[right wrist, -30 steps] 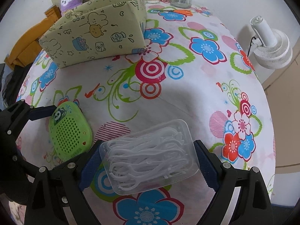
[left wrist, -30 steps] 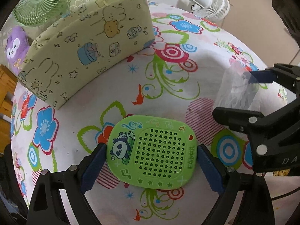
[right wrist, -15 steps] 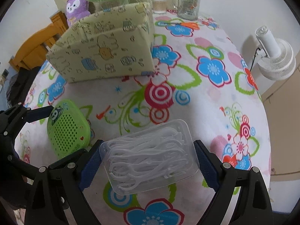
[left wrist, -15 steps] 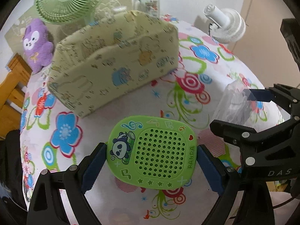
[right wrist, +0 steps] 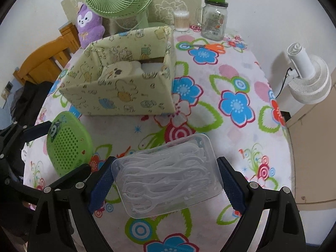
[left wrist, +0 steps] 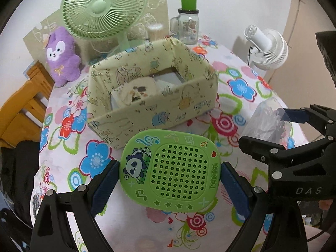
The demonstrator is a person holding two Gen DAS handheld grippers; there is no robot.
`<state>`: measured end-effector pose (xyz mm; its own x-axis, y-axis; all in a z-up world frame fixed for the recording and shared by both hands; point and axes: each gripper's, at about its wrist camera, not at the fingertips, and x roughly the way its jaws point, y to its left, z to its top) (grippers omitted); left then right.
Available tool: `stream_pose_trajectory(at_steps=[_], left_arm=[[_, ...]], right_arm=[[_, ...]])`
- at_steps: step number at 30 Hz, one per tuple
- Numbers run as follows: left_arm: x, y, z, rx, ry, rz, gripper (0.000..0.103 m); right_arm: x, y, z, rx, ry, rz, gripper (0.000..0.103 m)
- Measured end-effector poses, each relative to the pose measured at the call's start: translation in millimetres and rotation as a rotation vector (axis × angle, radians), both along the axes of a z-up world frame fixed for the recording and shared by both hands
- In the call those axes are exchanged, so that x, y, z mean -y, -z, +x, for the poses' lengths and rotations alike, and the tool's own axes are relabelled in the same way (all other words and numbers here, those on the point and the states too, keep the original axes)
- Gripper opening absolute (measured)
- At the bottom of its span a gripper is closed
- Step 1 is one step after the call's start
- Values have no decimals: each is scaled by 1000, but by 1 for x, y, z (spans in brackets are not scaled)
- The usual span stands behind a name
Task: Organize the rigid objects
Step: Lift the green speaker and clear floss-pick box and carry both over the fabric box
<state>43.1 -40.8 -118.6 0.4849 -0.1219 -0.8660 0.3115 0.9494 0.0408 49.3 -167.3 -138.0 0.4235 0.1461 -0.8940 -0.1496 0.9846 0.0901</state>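
Note:
A green panda-print case (left wrist: 174, 168) with a perforated face hangs above the flowered tablecloth, and my left gripper (left wrist: 170, 173) is shut on its two sides. The right gripper (right wrist: 166, 177) is shut on a clear plastic box of white floss picks (right wrist: 168, 174), also lifted off the cloth. Each gripper shows in the other's view: the right gripper (left wrist: 271, 128) with the clear box (left wrist: 264, 117) to the right, the left gripper (right wrist: 56, 151) with the green case (right wrist: 67, 147) to the left. Beyond both stands an open yellow cartoon-print box (left wrist: 155, 109) (right wrist: 117, 96) with a round item inside.
At the table's far side stand a green fan (left wrist: 103, 10), a purple plush toy (left wrist: 61, 56), a glass jar with a green lid (right wrist: 214, 21) and a cotton swab tub (right wrist: 181, 21). Orange scissors (right wrist: 212, 47) lie near the jar. A white fan (right wrist: 308, 79) stands off the right edge, a wooden chair (right wrist: 46, 61) to the left.
Both grippers have risen with their objects still held. The table has dropped away, and the open top and contents of the yellow box have come into sight.

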Motion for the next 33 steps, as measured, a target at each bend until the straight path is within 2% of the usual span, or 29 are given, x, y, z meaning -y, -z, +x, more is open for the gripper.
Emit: stream_pose_trajectory(at_steps=[10, 33], left_arm=[[-4, -26, 1, 36, -59, -15, 95], [-1, -71, 20, 84, -153, -6, 95]], right_arm=[[2, -29, 10, 43, -18, 11, 94], [7, -74, 37, 121, -44, 43, 94]])
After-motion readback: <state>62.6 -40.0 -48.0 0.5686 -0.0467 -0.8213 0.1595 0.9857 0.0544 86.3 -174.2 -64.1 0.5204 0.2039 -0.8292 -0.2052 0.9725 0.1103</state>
